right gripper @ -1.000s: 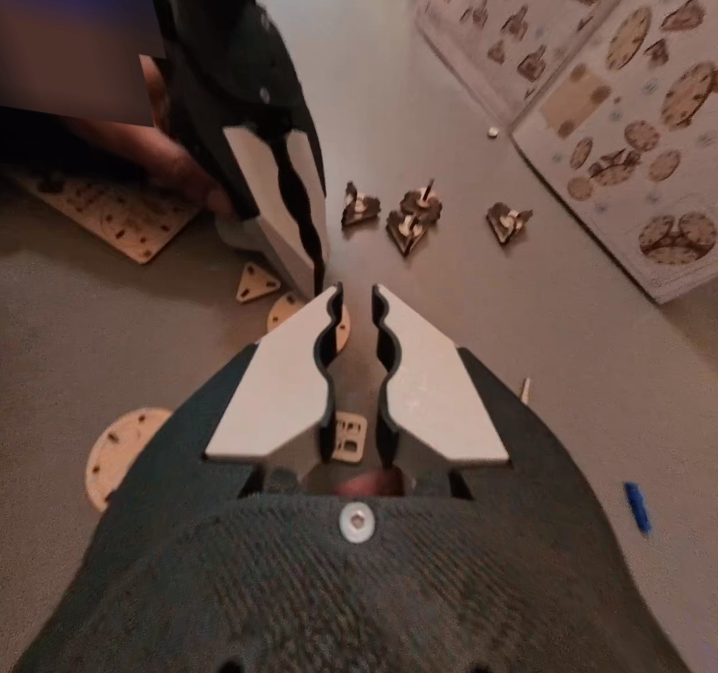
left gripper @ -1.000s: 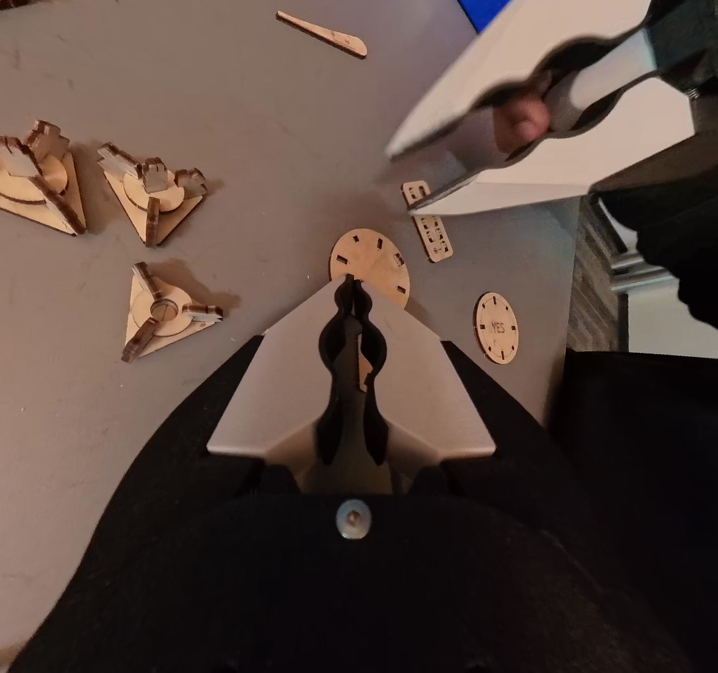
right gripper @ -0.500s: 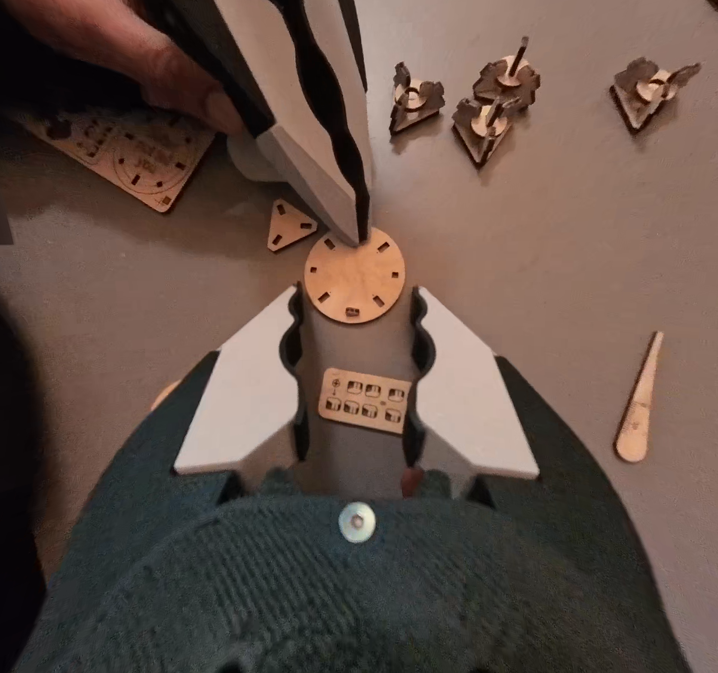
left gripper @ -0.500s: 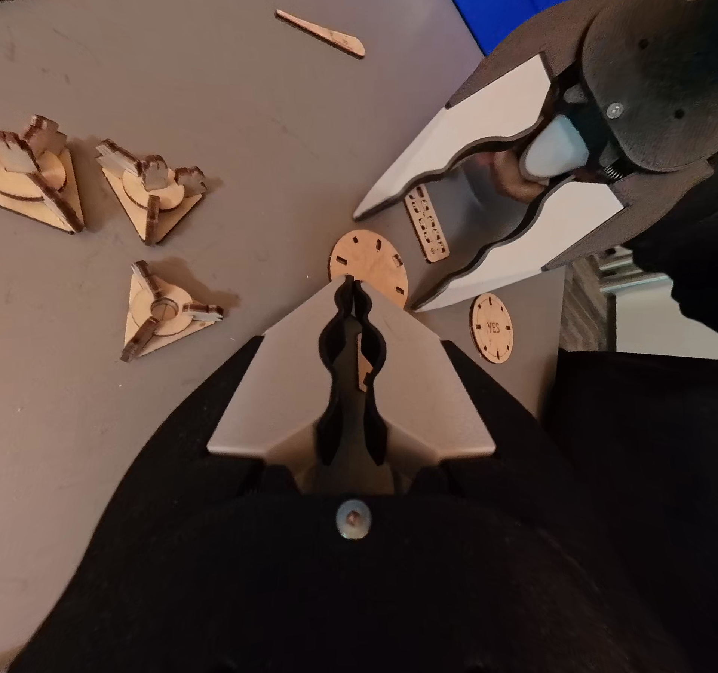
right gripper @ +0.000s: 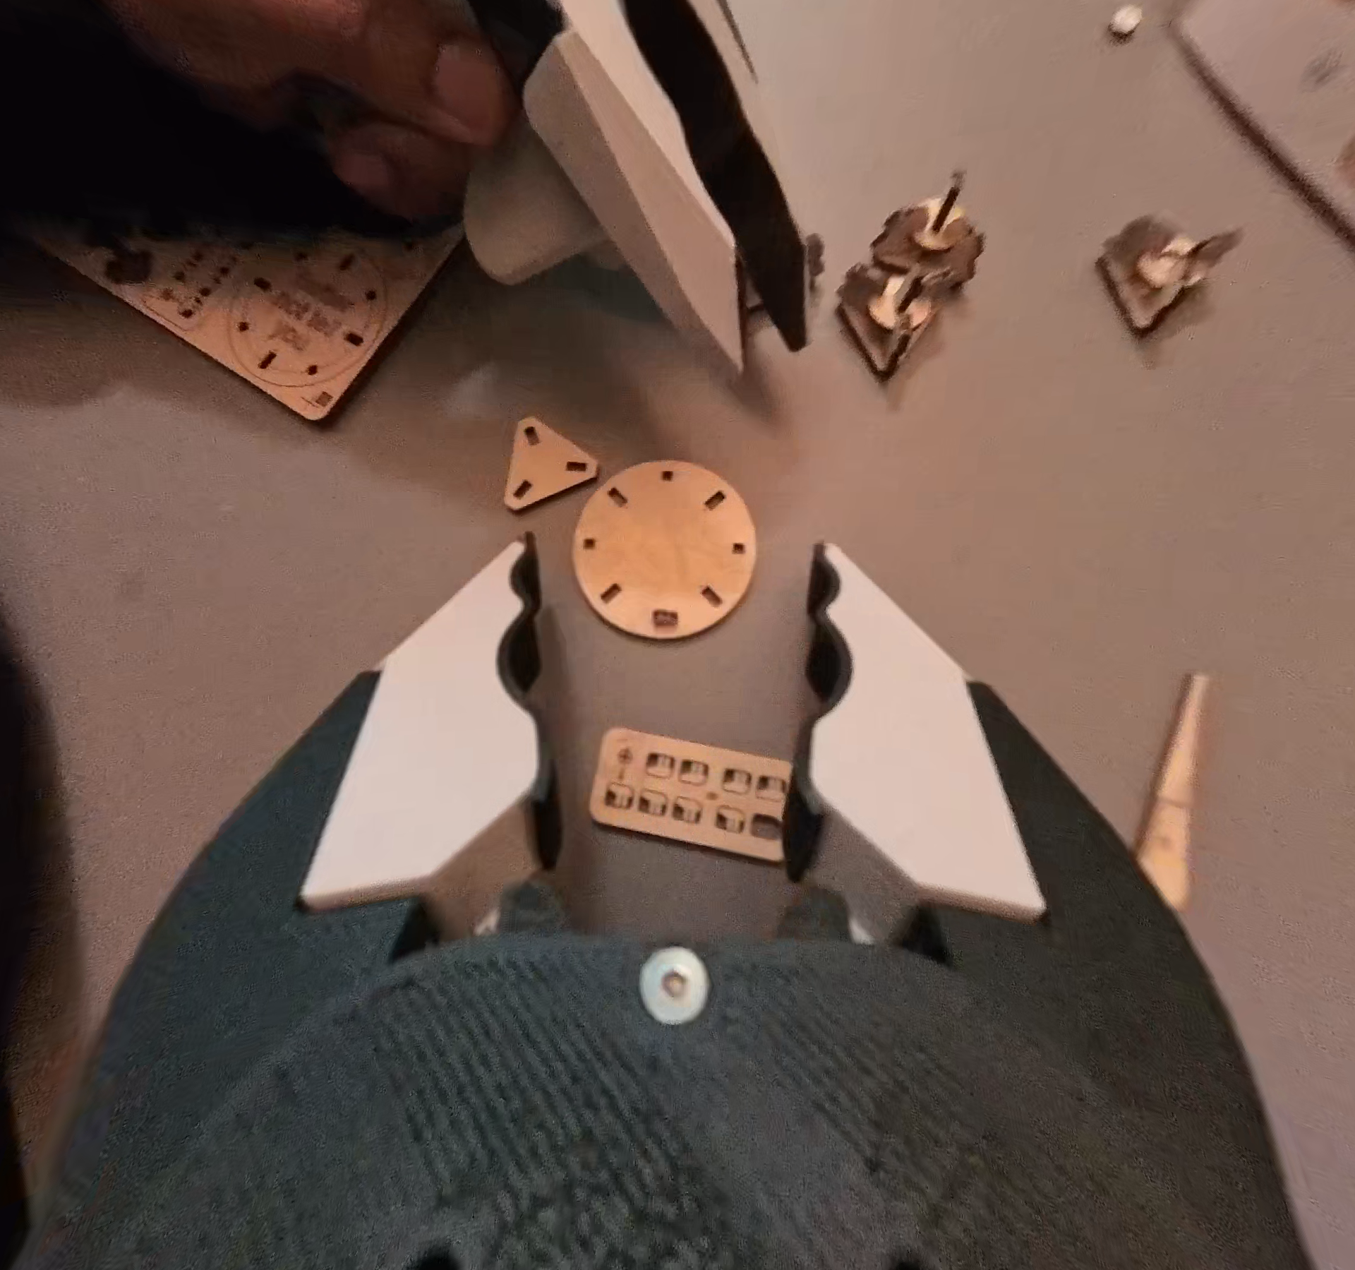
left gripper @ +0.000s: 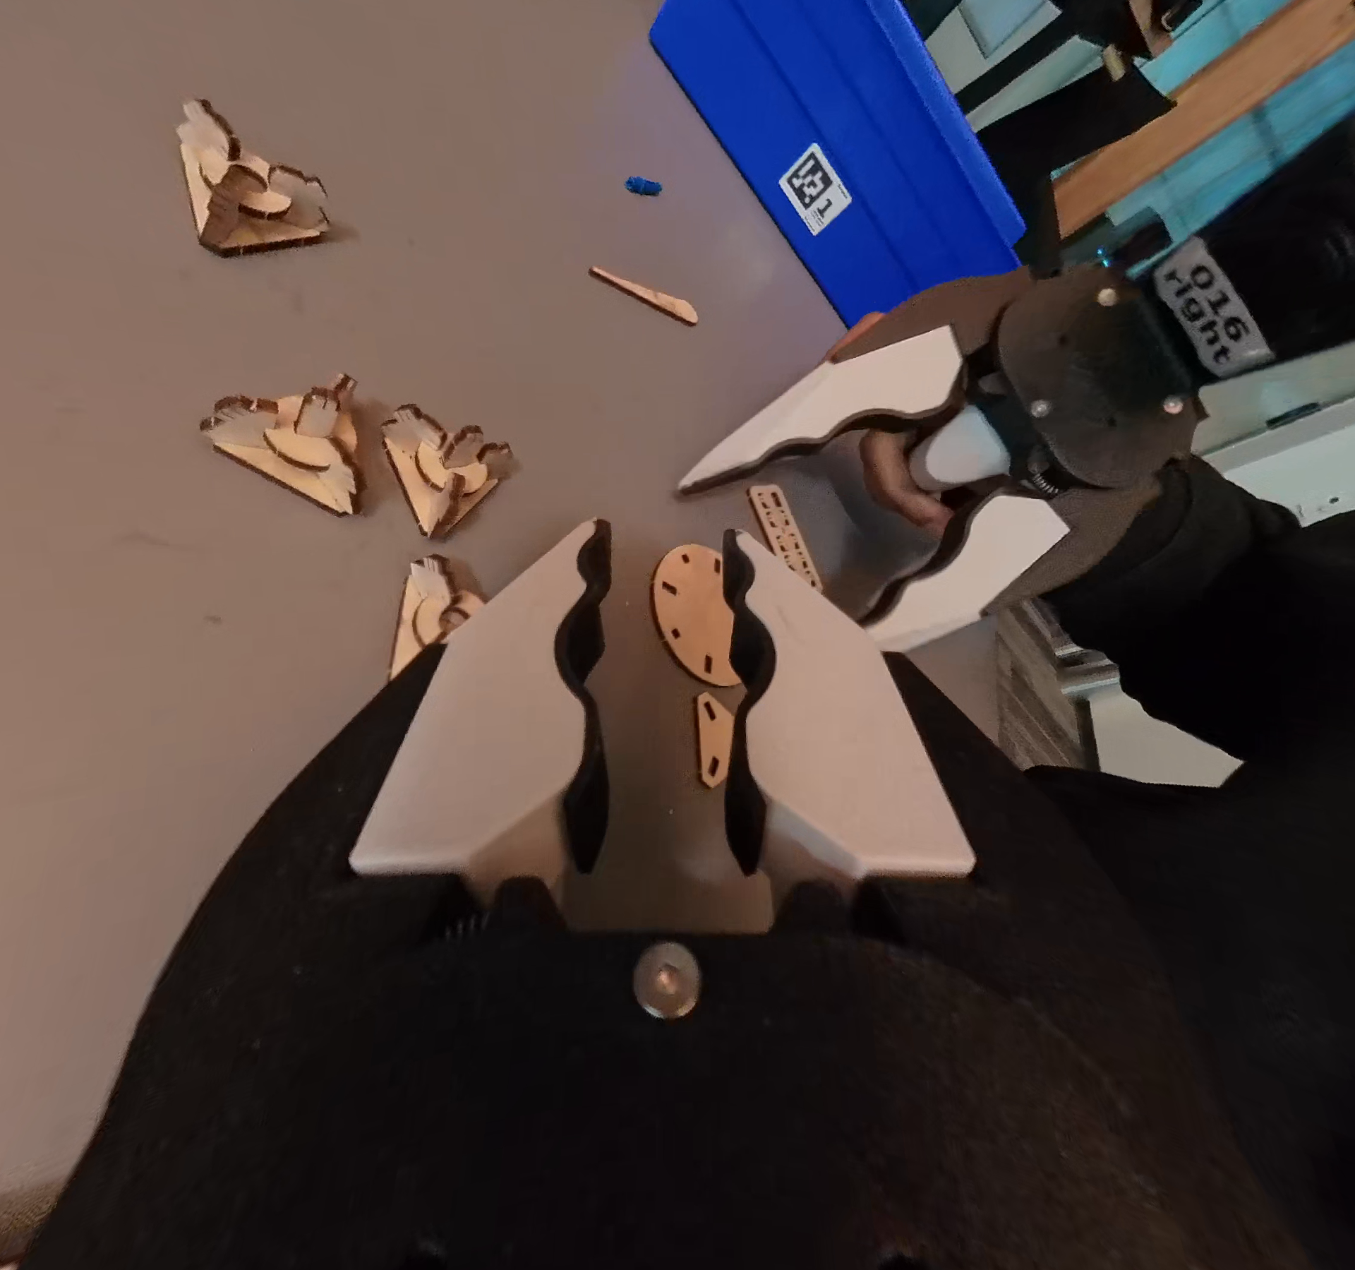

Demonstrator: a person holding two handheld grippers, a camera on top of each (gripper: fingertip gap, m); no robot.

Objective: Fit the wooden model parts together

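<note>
Wooden disc (right gripper: 663, 551): round, slotted near rim, flat on gray table (right gripper: 1026, 501); lies just ahead of & partly between R gripper's fingertips, untouched. In L wrist view same disc (left gripper: 693, 615) shows in the gap of L gripper, partly hidden by its right finger.
R gripper (right gripper: 673, 556): fingers wide apart, nothing held; pads clear of disc on both sides.
L gripper (left gripper: 666, 534): fingers apart, narrower gap, nothing held; above table. In R wrist view it comes in from top left (right gripper: 762, 333), tips pointing down near table, a hand (right gripper: 293, 39) on its handle.
Rect. wooden plate (right gripper: 693, 795): w/ small cut-outs, flat on table between R gripper's fingers nearer its body; right end under/at right finger, contact unclear.
Wooden triangle (right gripper: 546, 465): small, 3 slots, flat, just beside disc on its upper left; apart from both grippers.
Square wooden sheet (right gripper: 249, 311): engraved, far left, partly under the hand.
Assembled triangular wooden pcs (left gripper: 293, 446): several, upright tabs, in a group left of L gripper; one (left gripper: 429, 611) partly behind its left finger.
Tapered wooden stick (left gripper: 644, 296): flat, well ahead of L gripper.
Blue bin (left gripper: 828, 105): at table's far edge, w/ a white sticker.
Small blue bit (left gripper: 644, 187): on table near bin.
</note>
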